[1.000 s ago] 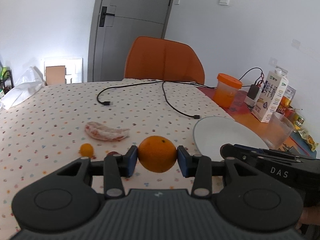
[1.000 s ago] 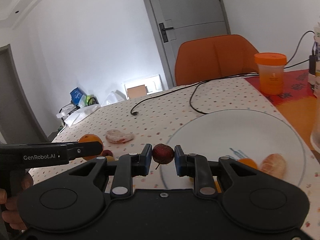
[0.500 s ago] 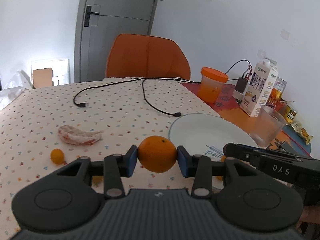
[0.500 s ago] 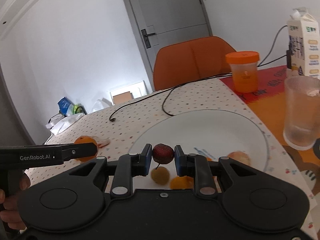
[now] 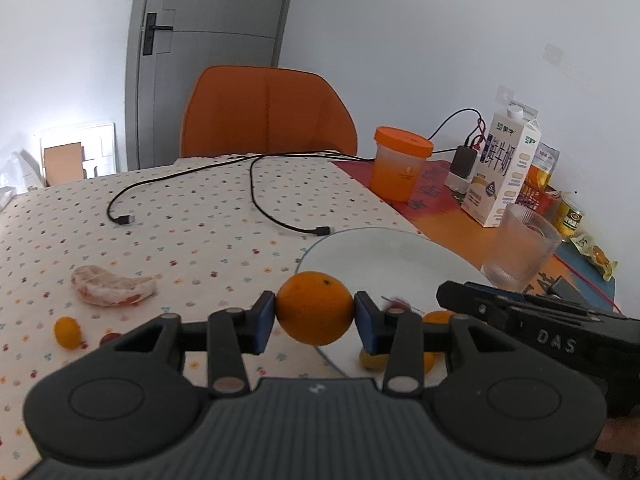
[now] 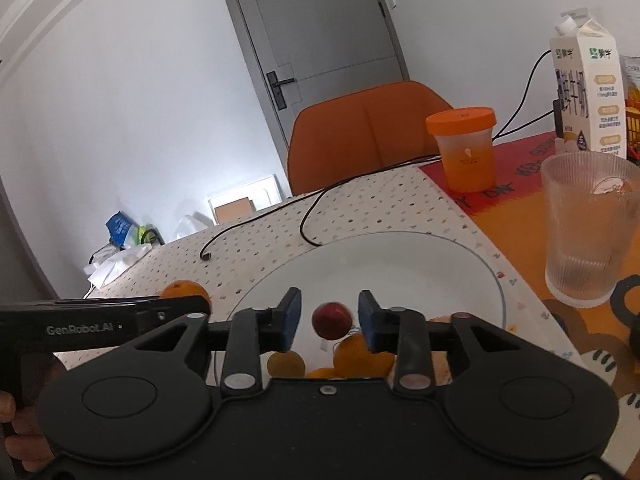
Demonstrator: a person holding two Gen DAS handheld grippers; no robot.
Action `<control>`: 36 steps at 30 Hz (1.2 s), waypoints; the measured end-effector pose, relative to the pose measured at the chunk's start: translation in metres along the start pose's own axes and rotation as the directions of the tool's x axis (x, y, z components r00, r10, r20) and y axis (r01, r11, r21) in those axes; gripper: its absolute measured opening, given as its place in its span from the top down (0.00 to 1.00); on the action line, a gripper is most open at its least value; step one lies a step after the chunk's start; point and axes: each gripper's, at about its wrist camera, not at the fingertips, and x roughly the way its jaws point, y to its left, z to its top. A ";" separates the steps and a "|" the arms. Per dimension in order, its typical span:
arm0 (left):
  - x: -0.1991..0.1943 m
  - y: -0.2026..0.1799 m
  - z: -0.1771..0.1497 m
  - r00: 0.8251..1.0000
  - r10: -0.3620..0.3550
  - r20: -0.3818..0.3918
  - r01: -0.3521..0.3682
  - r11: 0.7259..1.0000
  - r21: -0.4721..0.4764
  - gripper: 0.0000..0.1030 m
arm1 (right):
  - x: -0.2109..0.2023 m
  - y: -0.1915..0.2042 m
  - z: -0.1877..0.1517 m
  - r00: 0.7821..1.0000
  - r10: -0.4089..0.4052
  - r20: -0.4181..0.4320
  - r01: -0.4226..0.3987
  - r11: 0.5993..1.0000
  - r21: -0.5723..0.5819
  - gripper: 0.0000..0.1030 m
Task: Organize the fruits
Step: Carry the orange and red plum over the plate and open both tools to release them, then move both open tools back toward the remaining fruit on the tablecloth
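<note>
My left gripper (image 5: pixel 315 316) is shut on an orange (image 5: pixel 315 307) and holds it above the near left rim of the white plate (image 5: pixel 400 258). My right gripper (image 6: pixel 329 318) is open over the plate (image 6: pixel 400 272). A small dark red fruit (image 6: pixel 332 320) sits between its spread fingers, touching neither. Small orange and yellow fruits (image 6: pixel 352 356) lie on the plate's near side. A peeled citrus piece (image 5: pixel 112 290), a kumquat (image 5: pixel 68 332) and a small red fruit (image 5: pixel 110 337) lie on the dotted tablecloth at left.
A ribbed glass (image 6: pixel 588 224), an orange-lidded cup (image 6: pixel 466 148) and a milk carton (image 6: pixel 586 96) stand right of the plate. Black cables (image 5: pixel 256 196) run across the cloth. An orange chair (image 5: pixel 268 112) stands behind the table.
My right gripper has opened and let go of the dark red fruit over the plate. Both grippers have moved right, and the left one still holds the orange.
</note>
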 end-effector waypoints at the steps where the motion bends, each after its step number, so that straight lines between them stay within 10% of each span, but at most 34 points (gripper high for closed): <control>1: 0.001 -0.002 0.000 1.000 -0.003 0.000 0.003 1.000 0.003 0.60 | -0.003 -0.001 -0.001 1.000 0.001 0.003 -0.001 1.000 0.003 0.67; 14: -0.001 -0.003 0.000 1.000 0.012 0.016 -0.012 1.000 0.004 0.55 | -0.032 -0.011 -0.014 0.999 -0.024 0.039 0.022 0.999 0.033 0.65; 21: -0.020 0.006 -0.010 0.999 0.042 0.027 -0.042 0.999 0.003 0.36 | -0.039 -0.001 -0.017 0.998 -0.011 0.058 0.009 1.000 0.020 0.59; 36: -0.051 0.056 -0.015 0.986 0.164 0.033 -0.163 0.986 -0.046 0.12 | -0.036 0.026 -0.018 0.997 -0.002 0.074 0.002 1.000 0.002 0.00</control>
